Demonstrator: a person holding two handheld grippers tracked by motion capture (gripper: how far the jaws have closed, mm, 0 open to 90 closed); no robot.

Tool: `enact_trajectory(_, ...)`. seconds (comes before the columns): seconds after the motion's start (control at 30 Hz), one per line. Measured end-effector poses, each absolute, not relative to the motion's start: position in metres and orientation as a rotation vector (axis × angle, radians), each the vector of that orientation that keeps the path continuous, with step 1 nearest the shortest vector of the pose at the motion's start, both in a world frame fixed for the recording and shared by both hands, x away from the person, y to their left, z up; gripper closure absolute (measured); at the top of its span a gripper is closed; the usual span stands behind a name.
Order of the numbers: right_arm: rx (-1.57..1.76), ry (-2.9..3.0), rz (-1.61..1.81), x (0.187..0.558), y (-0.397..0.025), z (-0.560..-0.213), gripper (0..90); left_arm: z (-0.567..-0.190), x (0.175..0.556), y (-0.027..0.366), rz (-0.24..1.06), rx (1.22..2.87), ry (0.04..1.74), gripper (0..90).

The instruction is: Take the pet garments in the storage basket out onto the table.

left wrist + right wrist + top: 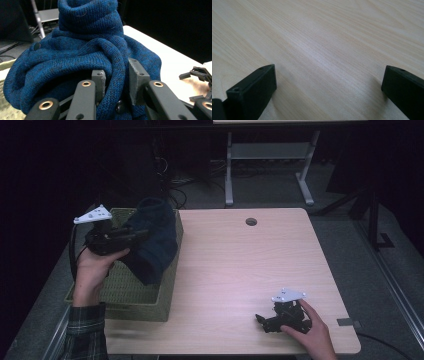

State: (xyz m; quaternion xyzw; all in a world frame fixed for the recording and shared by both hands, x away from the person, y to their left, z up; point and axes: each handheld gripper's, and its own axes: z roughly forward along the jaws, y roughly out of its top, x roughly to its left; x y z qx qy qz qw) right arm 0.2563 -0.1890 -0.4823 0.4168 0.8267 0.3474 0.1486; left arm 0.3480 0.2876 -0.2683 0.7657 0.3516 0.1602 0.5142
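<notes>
Garment: blue knit sweater (152,240), held above green basket (132,297), far left
Left gripper (116,82): clenched on a knit fold
Right gripper (270,320): released, resting near right on table (240,265)
Handling: likely soft, limp, light; pinch bunched folds

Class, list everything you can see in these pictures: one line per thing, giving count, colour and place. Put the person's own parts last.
Sweater: one, dark blue knit, held up over the basket at the table's left edge.
Basket: one, olive-green woven, at the table's left side.
Table: one, light wood, with a round cable hole near its far edge.
Desk frame: one, grey metal, on the floor beyond the table.
Left gripper: one, black, jaws shut on a fold of the sweater.
Right gripper: one, black, jaws open, resting low on the table's near right.
Hands: two, the left hand with a plaid sleeve.
</notes>
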Motion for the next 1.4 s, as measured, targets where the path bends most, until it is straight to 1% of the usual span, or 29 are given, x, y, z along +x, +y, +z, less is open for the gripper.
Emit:
enact_trajectory(0.4,1.201,2.377,1.001,0.256,-0.189,-0.482,0.0,-0.266,0.350,0.254,0.322,1.857,0.755,69.8)
enact_trajectory(0.53,1.200,2.377,1.001,0.256,-0.189,-0.482,0.0,-0.267,0.352,0.238,0.313,1.875,0.723,69.9)
enact_trajectory(0.93,1.196,2.377,1.001,0.257,-0.189,-0.482,0.0,-0.265,0.355,0.207,0.282,1.892,0.655,70.2)
enact_trajectory(1.03,1.198,2.377,0.999,0.256,-0.189,-0.482,0.0,-0.265,0.356,0.191,0.261,1.899,0.623,70.2)
enact_trajectory(1.1,1.198,2.377,1.000,0.256,-0.189,-0.482,0.0,-0.265,0.356,0.188,0.259,1.902,0.616,70.2)
enact_trajectory(1.13,1.198,2.378,1.000,0.256,-0.189,-0.482,0.0,-0.266,0.357,0.179,0.244,1.906,0.598,70.2)
enact_trajectory(1.2,1.197,2.377,1.000,0.257,-0.189,-0.482,0.0,-0.266,0.357,0.176,0.238,1.908,0.594,70.2)
enact_trajectory(1.4,1.197,2.377,1.000,0.256,-0.189,-0.482,0.0,-0.274,0.360,0.149,0.201,1.933,0.553,70.2)
